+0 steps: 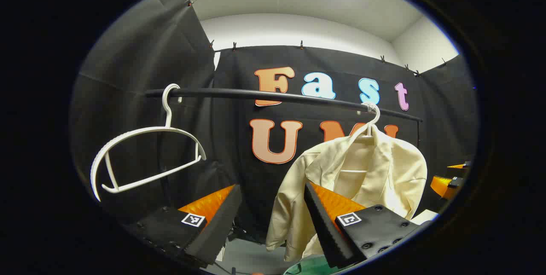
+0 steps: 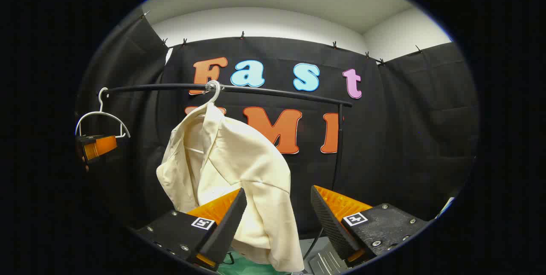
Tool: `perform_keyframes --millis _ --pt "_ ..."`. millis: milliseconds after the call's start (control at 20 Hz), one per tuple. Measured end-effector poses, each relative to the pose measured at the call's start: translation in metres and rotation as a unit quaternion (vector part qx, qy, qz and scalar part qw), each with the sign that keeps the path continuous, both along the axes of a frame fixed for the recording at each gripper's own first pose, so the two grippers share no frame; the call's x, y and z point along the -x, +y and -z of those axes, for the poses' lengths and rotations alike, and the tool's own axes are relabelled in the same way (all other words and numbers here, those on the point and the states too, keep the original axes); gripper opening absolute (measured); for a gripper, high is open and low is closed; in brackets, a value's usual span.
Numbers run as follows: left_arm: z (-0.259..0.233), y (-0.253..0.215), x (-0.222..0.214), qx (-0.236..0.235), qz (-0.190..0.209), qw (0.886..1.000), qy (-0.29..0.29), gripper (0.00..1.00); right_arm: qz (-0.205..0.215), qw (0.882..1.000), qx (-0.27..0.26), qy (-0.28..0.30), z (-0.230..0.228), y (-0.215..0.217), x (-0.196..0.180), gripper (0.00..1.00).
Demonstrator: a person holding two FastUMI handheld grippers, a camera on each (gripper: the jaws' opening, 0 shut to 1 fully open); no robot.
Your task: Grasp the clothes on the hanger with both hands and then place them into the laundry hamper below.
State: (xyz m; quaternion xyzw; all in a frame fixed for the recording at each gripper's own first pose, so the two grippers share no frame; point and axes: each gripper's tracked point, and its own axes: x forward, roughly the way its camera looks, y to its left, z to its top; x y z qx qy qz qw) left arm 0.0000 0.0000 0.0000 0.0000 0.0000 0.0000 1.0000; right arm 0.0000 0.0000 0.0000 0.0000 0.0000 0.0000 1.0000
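Note:
A cream jacket (image 1: 362, 177) hangs on a white hanger (image 1: 372, 117) from a black rail (image 1: 273, 95). My left gripper (image 1: 273, 219) is open below and in front of the rail, with the jacket behind its right finger and nothing between the fingers. In the right gripper view the same jacket (image 2: 230, 168) hangs on its hanger (image 2: 213, 91) left of centre. My right gripper (image 2: 277, 219) is open, its left finger in front of the jacket's hem. The left gripper (image 2: 96, 147) shows far off at the left edge. A green hamper rim (image 1: 307, 266) peeks in below.
An empty white hanger (image 1: 145, 155) hangs tilted at the rail's left end; in the right gripper view this hanger (image 2: 100, 117) sits at the far left. The rail's upright post (image 2: 339, 143) stands to the right of the jacket. Black cloth walls surround the booth.

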Motion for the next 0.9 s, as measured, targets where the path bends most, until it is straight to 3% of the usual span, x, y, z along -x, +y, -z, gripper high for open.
perform_keyframes --millis 50,150,250,300,850,900 --pt "0.0 0.001 0.0 0.0 -0.001 1.0 0.001 1.0 0.0 1.0 0.003 -0.001 0.0 0.0 0.0 0.94" --pt "0.0 0.003 0.0 -0.003 -0.005 1.0 0.0 0.96 0.0 1.0 0.005 -0.002 0.0 0.0 0.0 0.94" --pt "0.0 0.002 0.001 -0.004 -0.007 1.0 0.0 1.0 0.0 1.0 0.003 -0.003 -0.001 -0.001 0.001 0.94" --pt "0.0 0.001 0.001 -0.003 -0.007 1.0 0.0 0.96 0.0 1.0 0.002 -0.004 -0.002 -0.002 0.001 0.94" --pt "0.004 -0.008 -0.004 -0.001 0.001 1.0 0.004 1.0 0.002 1.0 0.0 0.001 0.002 -0.003 0.003 0.94" --pt "0.004 -0.009 -0.004 -0.001 0.001 1.0 0.004 0.96 0.001 1.0 0.0 0.001 0.002 -0.001 0.003 0.94"
